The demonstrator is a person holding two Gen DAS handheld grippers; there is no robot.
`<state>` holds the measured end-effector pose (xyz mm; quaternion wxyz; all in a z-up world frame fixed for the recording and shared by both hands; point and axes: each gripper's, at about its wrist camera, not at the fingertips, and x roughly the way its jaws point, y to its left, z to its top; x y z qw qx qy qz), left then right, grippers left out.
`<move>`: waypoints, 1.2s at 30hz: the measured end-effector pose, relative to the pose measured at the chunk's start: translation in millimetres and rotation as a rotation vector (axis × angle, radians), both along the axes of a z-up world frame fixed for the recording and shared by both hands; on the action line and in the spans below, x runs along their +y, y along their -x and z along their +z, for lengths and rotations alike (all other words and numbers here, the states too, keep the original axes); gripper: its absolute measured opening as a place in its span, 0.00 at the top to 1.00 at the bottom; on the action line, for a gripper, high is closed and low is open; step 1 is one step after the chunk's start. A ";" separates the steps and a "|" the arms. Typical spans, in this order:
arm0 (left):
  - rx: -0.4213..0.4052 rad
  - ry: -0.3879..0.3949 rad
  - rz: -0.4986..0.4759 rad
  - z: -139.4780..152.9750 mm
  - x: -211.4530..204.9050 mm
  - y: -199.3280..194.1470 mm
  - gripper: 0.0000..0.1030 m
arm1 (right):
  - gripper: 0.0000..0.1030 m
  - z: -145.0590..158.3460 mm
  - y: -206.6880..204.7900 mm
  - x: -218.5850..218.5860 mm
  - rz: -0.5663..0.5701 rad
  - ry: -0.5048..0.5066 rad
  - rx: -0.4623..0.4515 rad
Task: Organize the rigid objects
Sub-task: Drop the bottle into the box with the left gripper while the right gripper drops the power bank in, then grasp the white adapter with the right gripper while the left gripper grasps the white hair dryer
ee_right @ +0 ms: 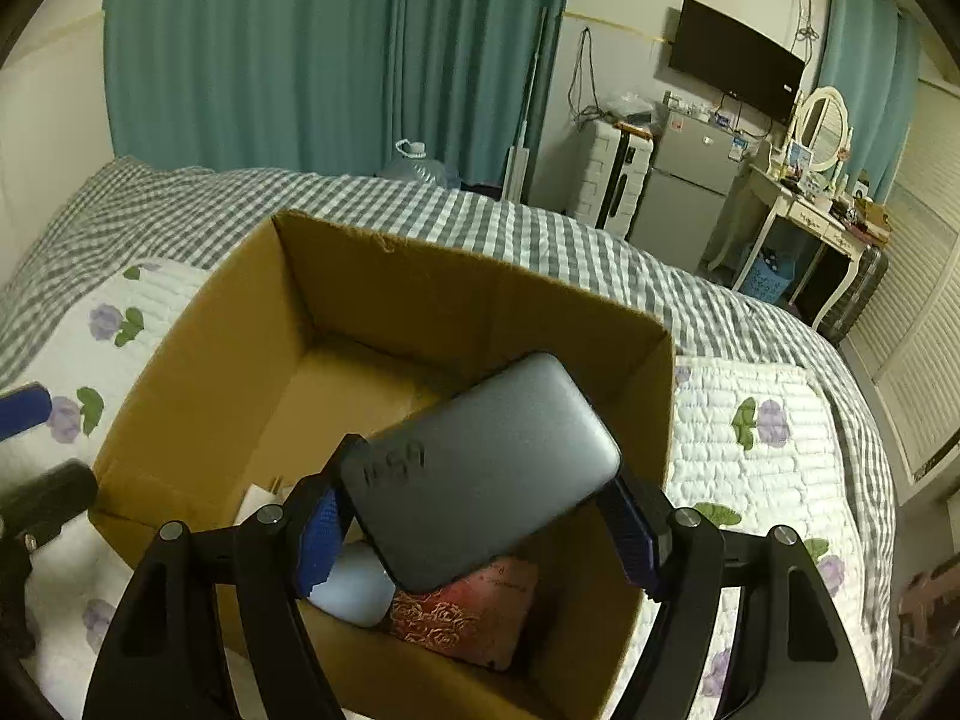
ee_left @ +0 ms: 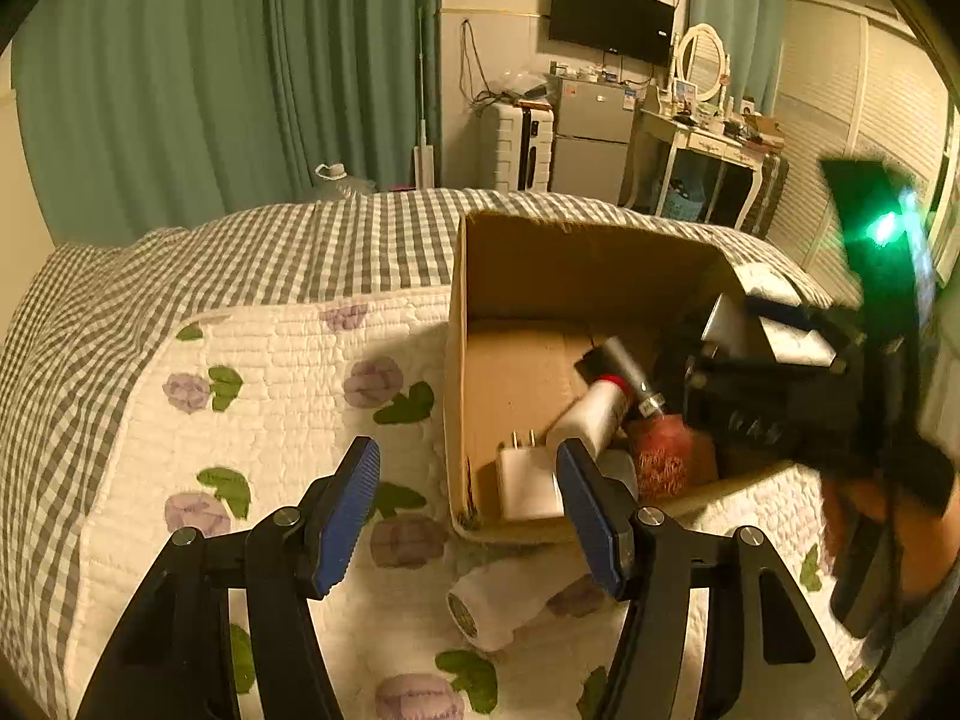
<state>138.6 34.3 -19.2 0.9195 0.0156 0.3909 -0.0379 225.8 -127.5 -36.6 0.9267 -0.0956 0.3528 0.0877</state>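
Right wrist view: grey power bank (ee_right: 480, 468) clamped across its width between the blue pads (ee_right: 318, 540) of the right gripper (ee_right: 474, 531), tilted, embossed lettering near the lower left corner, hanging over the open cardboard box (ee_right: 180, 396). Under it inside the box, a red rose-patterned case (ee_right: 474, 612) and a pale rounded object (ee_right: 354, 588) side by side, touching. Box sitting on a floral quilted blanket (ee_right: 750, 480) laid over a grey checked bedspread (ee_right: 420, 210).

Left wrist view: same box (ee_left: 456, 360) seen from its left side, right gripper (ee_left: 774, 402) leaning in over the far rim, blurred, green light glowing on its body. Inside, a white plug adapter (ee_left: 525, 483) with prongs up near the front corner, a white tube with a red band (ee_left: 591, 414) lying on a dark cylindrical item (ee_left: 618, 369), red patterned case (ee_left: 666, 450) beside them. Left gripper (ee_left: 468, 510) with jaws spread wide, gripping nothing, hovering just outside the box's near wall. Between and below its fingers, a white cylinder (ee_left: 486, 606) lying on its side on the quilt (ee_left: 270, 390), apart from the box. Beyond the bed, teal curtains (ee_left: 210, 72), a wall television (ee_left: 609, 18), a small fridge (ee_left: 591, 132).
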 end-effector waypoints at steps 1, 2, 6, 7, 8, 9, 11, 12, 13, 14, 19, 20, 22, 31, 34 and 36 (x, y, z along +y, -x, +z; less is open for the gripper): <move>0.005 -0.001 0.002 -3.1 0.9 2.1 0.38 | 0.17 3.9 3.0 -0.6 -0.003 0.001 -0.016; 0.014 -0.005 0.008 -5.9 1.5 4.0 0.38 | 0.16 9.5 7.1 -1.8 0.000 -0.007 -0.029; 0.033 0.005 0.026 -18.7 5.6 20.6 0.38 | 0.16 27.7 29.2 -7.4 -0.001 -0.041 -0.050; 0.036 0.004 0.026 -21.3 5.9 24.2 0.38 | 0.16 30.1 34.9 -7.7 0.000 -0.046 -0.056; 0.038 -0.002 0.028 -23.7 6.0 27.1 0.38 | 0.16 33.1 45.7 -8.6 0.001 -0.055 -0.063; 0.039 -0.016 0.032 -26.8 5.5 31.1 0.38 | 0.16 33.8 51.7 -8.9 0.002 -0.060 -0.066; 0.040 -0.022 0.031 -30.6 5.4 36.0 0.38 | 0.16 33.2 71.3 -11.0 0.003 -0.081 -0.073; 0.042 -0.016 0.026 -31.5 5.3 37.8 0.38 | 0.16 31.0 79.8 -13.1 0.004 -0.095 -0.069; 0.044 -0.010 0.023 -32.5 5.4 39.8 0.38 | 0.16 26.9 88.5 -16.7 0.000 -0.111 -0.062; 0.045 -0.009 0.023 -33.2 5.7 42.0 0.38 | 0.16 20.8 98.3 -20.3 -0.008 -0.130 -0.052; 0.053 -0.018 0.013 -38.9 4.3 48.3 0.38 | 0.16 -24.2 118.8 -25.9 -0.031 -0.154 0.039; 0.057 -0.021 0.014 -40.6 4.1 47.8 0.38 | 0.20 -35.1 116.3 -23.0 -0.023 -0.147 0.072; 0.068 -0.033 0.013 -44.8 2.5 46.5 0.38 | 0.28 -53.2 109.0 -18.7 -0.016 -0.151 0.130; 0.137 -0.068 0.019 -69.5 1.8 36.2 0.38 | 0.51 -107.1 86.0 1.6 0.047 -0.185 0.267; 0.154 -0.082 0.004 -76.3 -1.8 33.7 0.38 | 0.70 -113.8 79.8 1.9 0.073 -0.215 0.295; 0.168 -0.094 -0.011 -81.8 -5.2 30.5 0.38 | 0.72 -113.5 82.0 0.4 0.084 -0.203 0.289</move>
